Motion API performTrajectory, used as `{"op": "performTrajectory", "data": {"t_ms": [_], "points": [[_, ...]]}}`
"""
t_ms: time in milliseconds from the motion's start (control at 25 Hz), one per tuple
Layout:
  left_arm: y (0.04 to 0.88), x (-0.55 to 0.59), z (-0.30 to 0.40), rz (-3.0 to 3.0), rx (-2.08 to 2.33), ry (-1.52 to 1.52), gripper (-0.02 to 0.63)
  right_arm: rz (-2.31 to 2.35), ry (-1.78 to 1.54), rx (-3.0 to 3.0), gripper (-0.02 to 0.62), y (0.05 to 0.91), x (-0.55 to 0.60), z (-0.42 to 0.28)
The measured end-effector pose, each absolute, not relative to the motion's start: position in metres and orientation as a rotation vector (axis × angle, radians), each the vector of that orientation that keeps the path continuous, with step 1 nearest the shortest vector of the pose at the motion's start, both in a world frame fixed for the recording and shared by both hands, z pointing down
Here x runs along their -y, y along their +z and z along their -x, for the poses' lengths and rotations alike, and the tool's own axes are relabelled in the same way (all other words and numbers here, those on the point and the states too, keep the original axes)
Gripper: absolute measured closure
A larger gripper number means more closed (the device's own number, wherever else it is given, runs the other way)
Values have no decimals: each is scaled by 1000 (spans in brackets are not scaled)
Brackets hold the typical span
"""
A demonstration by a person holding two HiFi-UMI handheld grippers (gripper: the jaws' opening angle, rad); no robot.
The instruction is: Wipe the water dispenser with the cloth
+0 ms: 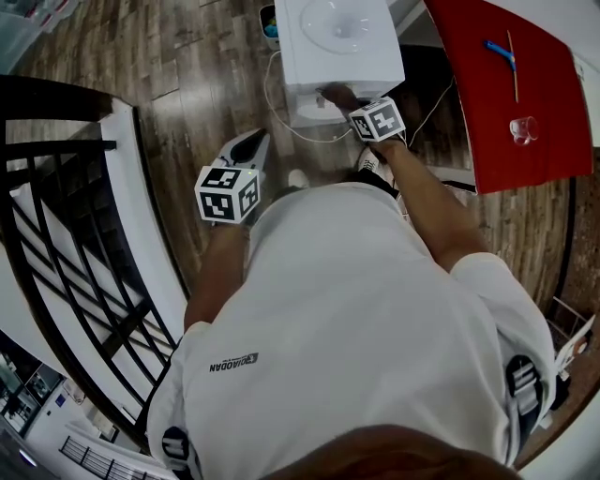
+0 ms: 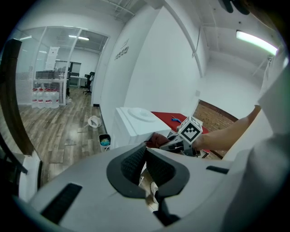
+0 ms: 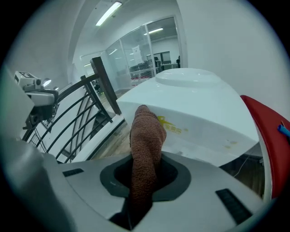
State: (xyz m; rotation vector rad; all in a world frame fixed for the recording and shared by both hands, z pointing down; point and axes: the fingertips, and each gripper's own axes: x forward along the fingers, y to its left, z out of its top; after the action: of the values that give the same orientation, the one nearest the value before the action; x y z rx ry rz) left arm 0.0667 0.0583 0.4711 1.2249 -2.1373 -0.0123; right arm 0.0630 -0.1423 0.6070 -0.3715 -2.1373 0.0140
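The white water dispenser (image 1: 339,45) stands on the wood floor ahead of me. My right gripper (image 1: 345,101) reaches to its front face, shut on a brown cloth (image 3: 146,138) that stands up out of the jaws and lies against the dispenser (image 3: 199,106) just below its top edge. The cloth (image 1: 336,95) shows as a dark lump at the dispenser's front. My left gripper (image 1: 249,150) hangs apart to the left, lower, over the floor. In the left gripper view its jaws (image 2: 145,164) are shut with nothing between them, and the dispenser (image 2: 135,121) and the cloth (image 2: 156,139) lie beyond.
A red table (image 1: 511,103) at the right carries a blue pen (image 1: 500,51) and a clear cup (image 1: 522,128). A black railing (image 1: 56,234) runs along the left. A small bin (image 1: 269,26) and a white cable (image 1: 281,117) lie beside the dispenser.
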Motion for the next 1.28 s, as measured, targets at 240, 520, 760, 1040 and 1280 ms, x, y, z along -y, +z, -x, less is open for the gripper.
{"op": "performTrajectory", "data": {"t_ms": [240, 520, 760, 1040, 1280], "points": [[470, -44, -66, -1262, 2123, 1, 610, 248, 77, 2153, 545, 610, 187, -80], [467, -38, -62, -1284, 2119, 9, 609, 118, 125, 2155, 545, 612, 231, -96], [463, -36, -60, -1303, 2113, 4, 610, 27, 201, 2156, 545, 614, 255, -110], [465, -47, -64, -1338, 2089, 46, 609, -98, 322, 2208, 545, 601, 269, -121], [451, -34, -63, -1378, 2112, 26, 610, -104, 421, 2261, 545, 582, 265, -138]]}}
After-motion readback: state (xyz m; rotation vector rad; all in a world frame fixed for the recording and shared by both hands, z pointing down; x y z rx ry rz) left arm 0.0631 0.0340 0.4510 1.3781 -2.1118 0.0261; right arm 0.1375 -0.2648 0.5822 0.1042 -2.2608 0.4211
